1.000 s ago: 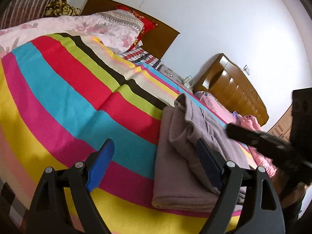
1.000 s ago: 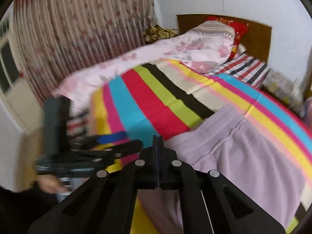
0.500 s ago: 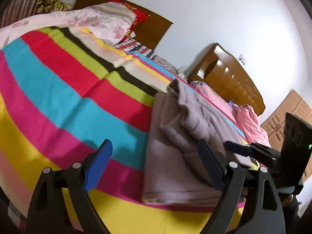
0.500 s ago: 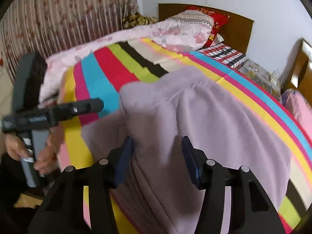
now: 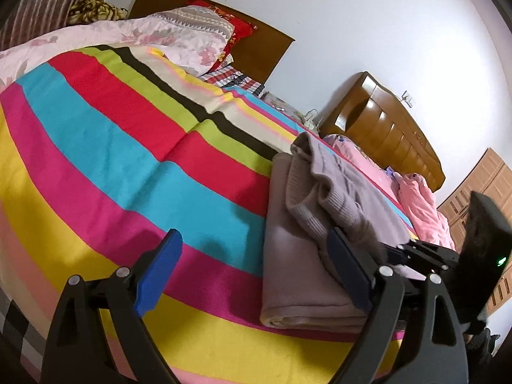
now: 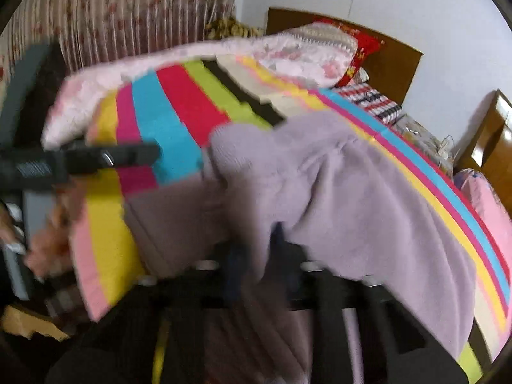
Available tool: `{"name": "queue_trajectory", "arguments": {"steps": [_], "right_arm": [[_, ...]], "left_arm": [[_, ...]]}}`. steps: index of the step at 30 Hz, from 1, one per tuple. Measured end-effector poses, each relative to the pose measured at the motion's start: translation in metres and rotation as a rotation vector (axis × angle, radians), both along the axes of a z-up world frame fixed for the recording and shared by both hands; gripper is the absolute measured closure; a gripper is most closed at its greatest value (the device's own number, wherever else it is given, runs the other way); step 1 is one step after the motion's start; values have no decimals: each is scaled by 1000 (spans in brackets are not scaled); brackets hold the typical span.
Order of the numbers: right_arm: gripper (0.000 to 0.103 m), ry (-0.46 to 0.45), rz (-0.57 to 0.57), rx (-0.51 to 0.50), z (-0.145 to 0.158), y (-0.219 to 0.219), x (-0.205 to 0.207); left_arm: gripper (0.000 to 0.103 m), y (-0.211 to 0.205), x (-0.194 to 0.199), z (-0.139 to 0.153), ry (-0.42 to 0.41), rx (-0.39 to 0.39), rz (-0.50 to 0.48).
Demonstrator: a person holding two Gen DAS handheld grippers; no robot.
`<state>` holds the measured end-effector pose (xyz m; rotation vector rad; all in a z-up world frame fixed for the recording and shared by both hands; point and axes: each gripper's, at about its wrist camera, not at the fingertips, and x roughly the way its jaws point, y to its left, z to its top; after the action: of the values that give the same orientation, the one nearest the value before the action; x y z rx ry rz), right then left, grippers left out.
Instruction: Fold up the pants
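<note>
The mauve pants (image 5: 300, 256) lie partly folded on the striped bedspread (image 5: 128, 166), with a bunched ribbed layer on top. My left gripper (image 5: 252, 272) is open and empty, hovering just left of the pants' near edge. My right gripper (image 6: 259, 265) is pushed in under the upper layer of the pants (image 6: 336, 192); the blurred cloth hangs between its fingers and I cannot tell how the jaws stand. It also shows in the left wrist view (image 5: 419, 252) at the pants' right edge.
A pink floral quilt (image 5: 134, 35) and pillows lie at the bed's head by a wooden headboard (image 5: 256, 48). A second bed with pink bedding (image 5: 422, 204) stands to the right. A curtain (image 6: 128, 9) hangs behind.
The right gripper opened from shut, then pushed forward under the pants' top layer, which now drapes over it. The left gripper stayed open and shifted only slightly.
</note>
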<state>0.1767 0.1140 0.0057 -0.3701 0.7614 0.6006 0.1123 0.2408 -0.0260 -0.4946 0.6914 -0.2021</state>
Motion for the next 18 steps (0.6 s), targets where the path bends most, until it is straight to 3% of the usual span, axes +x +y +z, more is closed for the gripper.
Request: {"name": "queue_trajectory", "arguments": {"steps": [2, 5, 9, 11, 13, 15, 16, 17, 18], "right_arm": [[92, -16, -24, 89, 29, -9, 0], [92, -6, -22, 145, 49, -12, 7], [92, 60, 33, 50, 13, 16, 5], [89, 8, 35, -47, -15, 29, -2], [84, -21, 24, -60, -16, 31, -7], [71, 2, 23, -65, -12, 28, -7], [33, 25, 40, -53, -10, 26, -7], [5, 50, 58, -22, -7, 23, -8], [6, 51, 71, 6, -4, 21, -12]], "left_arm": [[12, -1, -3, 3, -13, 14, -3], [11, 2, -4, 1, -7, 15, 7], [11, 2, 2, -2, 5, -15, 13], [11, 0, 1, -1, 0, -7, 7], [11, -1, -1, 0, 0, 14, 5], [11, 1, -5, 0, 1, 33, 14], [11, 4, -6, -1, 5, 33, 20], [11, 7, -7, -2, 11, 28, 29], [11, 11, -8, -4, 15, 22, 37]]}}
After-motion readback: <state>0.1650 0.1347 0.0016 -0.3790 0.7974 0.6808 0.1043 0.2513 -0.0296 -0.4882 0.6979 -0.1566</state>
